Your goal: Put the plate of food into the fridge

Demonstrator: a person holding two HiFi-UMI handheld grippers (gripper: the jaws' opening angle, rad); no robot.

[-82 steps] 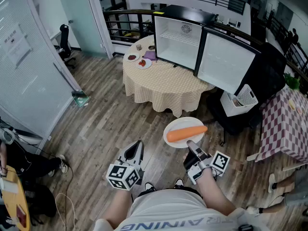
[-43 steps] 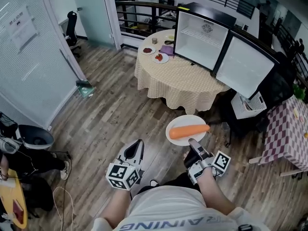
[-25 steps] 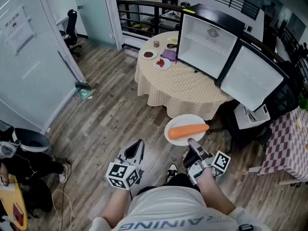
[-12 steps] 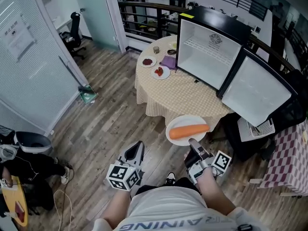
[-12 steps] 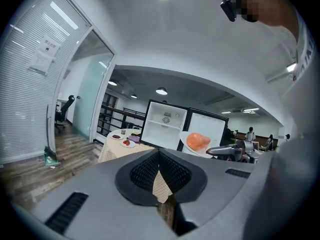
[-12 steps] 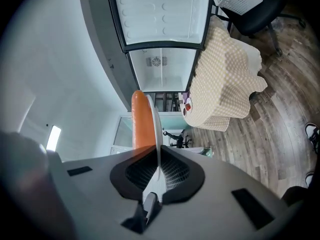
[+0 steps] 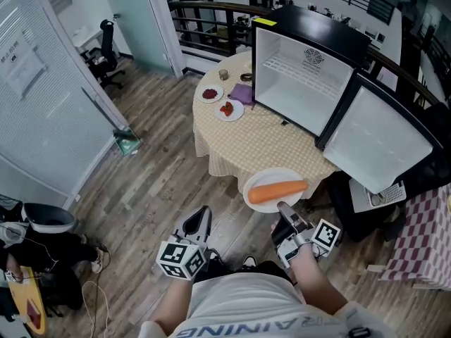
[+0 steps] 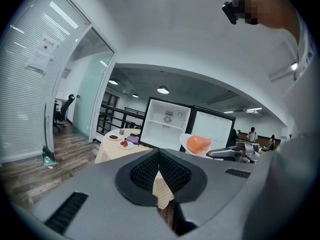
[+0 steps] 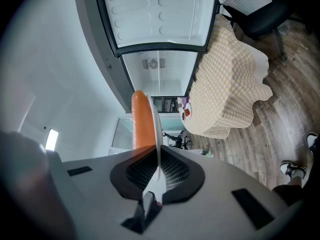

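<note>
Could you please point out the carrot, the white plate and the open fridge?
carrot (image 7: 278, 191), head view, middle of its orange body
white plate (image 7: 271, 175), head view, bare rim beyond the carrot
open fridge (image 7: 296, 97), head view, white inner back wall

wood plank floor (image 7: 162, 182) under a round table (image 7: 261, 146) in yellow checked cloth. a glass wall (image 7: 42, 111) with blinds stands left; an office chair (image 7: 106, 51) and black railing (image 7: 211, 16) lie beyond.

Partial letters "AINING" on the person's white shirt (image 7: 243, 303); wall notice (image 7: 17, 51) illegible.
</note>
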